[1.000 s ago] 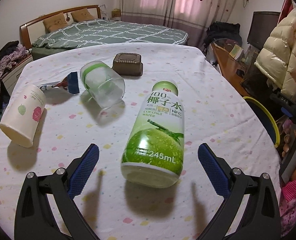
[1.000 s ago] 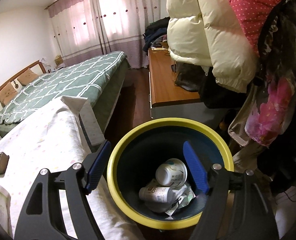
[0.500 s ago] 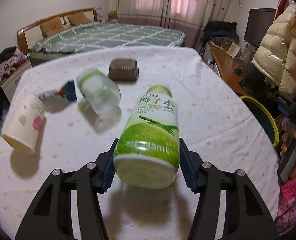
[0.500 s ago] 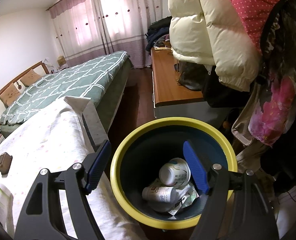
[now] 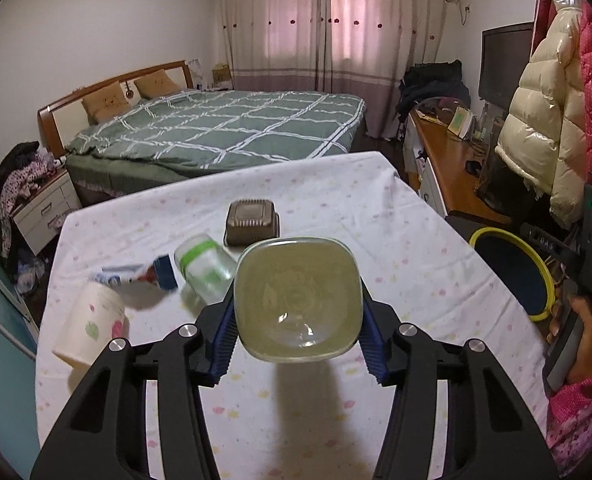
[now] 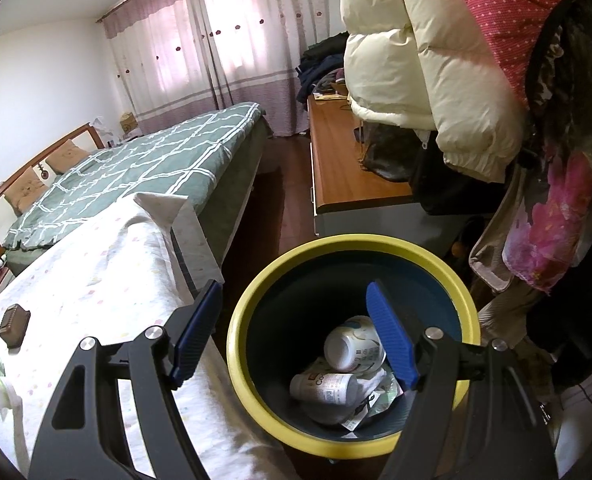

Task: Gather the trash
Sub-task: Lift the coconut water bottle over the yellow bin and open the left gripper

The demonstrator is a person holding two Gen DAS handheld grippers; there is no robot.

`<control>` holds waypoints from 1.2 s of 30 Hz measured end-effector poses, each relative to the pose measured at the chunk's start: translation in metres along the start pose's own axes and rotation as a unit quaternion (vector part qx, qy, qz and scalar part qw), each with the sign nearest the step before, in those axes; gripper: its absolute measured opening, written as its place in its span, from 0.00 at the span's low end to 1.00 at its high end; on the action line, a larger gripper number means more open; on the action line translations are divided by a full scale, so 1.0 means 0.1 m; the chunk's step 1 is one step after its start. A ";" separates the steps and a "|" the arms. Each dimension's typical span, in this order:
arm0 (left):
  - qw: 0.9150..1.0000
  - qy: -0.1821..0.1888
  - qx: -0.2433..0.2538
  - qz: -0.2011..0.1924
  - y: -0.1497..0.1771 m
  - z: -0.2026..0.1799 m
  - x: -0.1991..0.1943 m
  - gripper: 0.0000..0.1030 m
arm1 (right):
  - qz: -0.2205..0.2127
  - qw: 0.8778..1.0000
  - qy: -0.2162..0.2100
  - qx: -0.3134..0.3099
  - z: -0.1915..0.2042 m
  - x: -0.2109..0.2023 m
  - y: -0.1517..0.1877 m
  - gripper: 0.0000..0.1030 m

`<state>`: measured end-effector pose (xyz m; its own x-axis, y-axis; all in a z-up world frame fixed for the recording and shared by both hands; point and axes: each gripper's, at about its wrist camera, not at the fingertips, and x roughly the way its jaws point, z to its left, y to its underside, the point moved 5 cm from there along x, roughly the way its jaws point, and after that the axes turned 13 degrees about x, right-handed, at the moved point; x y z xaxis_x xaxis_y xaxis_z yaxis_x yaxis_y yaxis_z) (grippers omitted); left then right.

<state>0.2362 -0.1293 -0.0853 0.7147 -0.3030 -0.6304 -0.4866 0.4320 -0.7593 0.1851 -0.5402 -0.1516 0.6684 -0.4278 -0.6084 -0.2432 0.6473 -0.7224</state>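
My left gripper (image 5: 298, 332) is shut on the coconut water bottle (image 5: 298, 300) and holds it lifted off the table, its base toward the camera. On the table lie a clear jar with a green band (image 5: 206, 268), a paper cup (image 5: 90, 328), a torn wrapper (image 5: 136, 276) and a brown box (image 5: 252, 222). My right gripper (image 6: 294, 336) is open and empty above the yellow-rimmed bin (image 6: 256, 296), which holds cups and wrappers. The bin also shows in the left wrist view (image 5: 548, 280).
The table (image 5: 376, 216) has a white dotted cloth. A bed (image 5: 224, 128) stands behind it, a wooden desk (image 5: 448, 160) and hanging coats (image 5: 544, 128) to the right. The bin stands on the floor at the table's right edge.
My left gripper closed on the coconut water bottle and lifted it off the table, tipping its base toward the camera. The right gripper stayed open over the bin.
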 end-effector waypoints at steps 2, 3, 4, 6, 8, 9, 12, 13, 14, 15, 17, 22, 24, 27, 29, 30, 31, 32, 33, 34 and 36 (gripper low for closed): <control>1.000 -0.003 0.003 -0.003 -0.06 -0.01 0.00 0.50 | 0.001 1.000 -0.001 0.001 0.00 0.00 0.00 0.69; 1.000 -0.002 0.006 -0.004 -0.10 -0.02 0.00 0.50 | 0.001 1.000 -0.002 0.002 0.00 0.00 0.00 0.69; 1.000 -0.003 0.007 -0.004 -0.14 -0.03 0.03 0.50 | 0.001 1.000 -0.002 0.002 0.00 0.00 0.00 0.69; 1.000 -0.004 0.011 -0.005 -0.20 -0.04 0.06 0.50 | 0.001 1.000 -0.003 0.002 -0.01 0.01 0.00 0.69; 1.000 -0.006 0.015 -0.008 -0.31 -0.05 0.13 0.50 | 0.001 1.000 -0.003 0.003 -0.01 0.01 0.00 0.69; 1.000 -0.008 0.015 -0.008 -0.35 -0.04 0.17 0.50 | 0.001 1.000 -0.004 0.004 -0.01 0.01 0.00 0.69; 1.000 -0.010 0.011 -0.010 -0.46 -0.01 0.28 0.50 | 0.003 1.000 -0.007 0.006 -0.01 0.00 0.00 0.69; 1.000 -0.013 0.010 -0.011 -0.49 0.01 0.32 0.50 | 0.004 1.000 -0.008 0.007 0.00 0.01 0.01 0.69; 1.000 -0.015 0.008 -0.011 -0.52 0.02 0.35 0.50 | 0.004 1.000 -0.009 0.006 0.00 0.01 0.01 0.69; 1.000 -0.017 0.008 -0.010 -0.53 0.02 0.38 0.50 | 0.005 1.000 -0.010 0.006 0.01 0.01 0.01 0.69; 1.000 -0.018 0.009 -0.008 -0.55 0.01 0.45 0.50 | 0.005 1.000 -0.013 0.005 0.02 0.01 0.02 0.69; 1.000 -0.003 0.003 -0.008 -0.62 -0.03 0.47 0.50 | 0.004 0.999 -0.040 0.009 -0.01 -0.09 0.00 0.69; 1.000 0.000 0.009 -0.016 -0.68 -0.09 0.43 0.50 | 0.003 0.999 -0.046 0.006 -0.05 -0.15 -0.03 0.69; 0.999 0.014 0.023 -0.033 -0.84 -0.25 0.36 0.50 | 0.005 0.999 -0.052 0.010 -0.16 -0.21 -0.08 0.69; 0.998 0.026 0.031 -0.039 -0.93 -0.37 0.33 0.50 | 0.003 0.999 -0.052 0.011 -0.25 -0.27 -0.11 0.69; 0.998 0.037 0.038 -0.044 -1.00 -0.48 0.32 0.50 | 0.001 0.999 -0.051 0.009 -0.29 -0.29 -0.12 0.69; 0.997 0.044 0.042 -0.047 -1.04 -0.56 0.32 0.50 | -0.001 0.999 -0.049 0.006 -0.33 -0.31 -0.13 0.69; 0.996 0.053 0.046 -0.049 -1.09 -0.65 0.32 0.50 | -0.001 0.999 -0.048 0.004 -0.37 -0.34 -0.14 0.69; 0.995 0.067 0.052 -0.054 -1.17 -0.80 0.32 0.50 | -0.002 0.999 -0.047 0.002 -0.41 -0.36 -0.15 0.69; 0.994 0.074 0.057 -0.056 -1.22 -0.91 0.33 0.50 | -0.003 0.999 -0.047 0.001 -0.45 -0.38 -0.16 0.69; 0.991 0.092 0.072 -0.063 -1.34 -1.18 0.34 0.50 | -0.005 0.999 -0.046 0.000 -0.53 -0.42 -0.18 0.69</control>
<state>0.2664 -0.2975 -0.0238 0.6549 -0.5072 -0.5602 -0.3128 0.4930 -0.8119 0.1244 -0.5676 -0.1306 0.7326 -0.3748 -0.5681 -0.2356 0.6434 -0.7283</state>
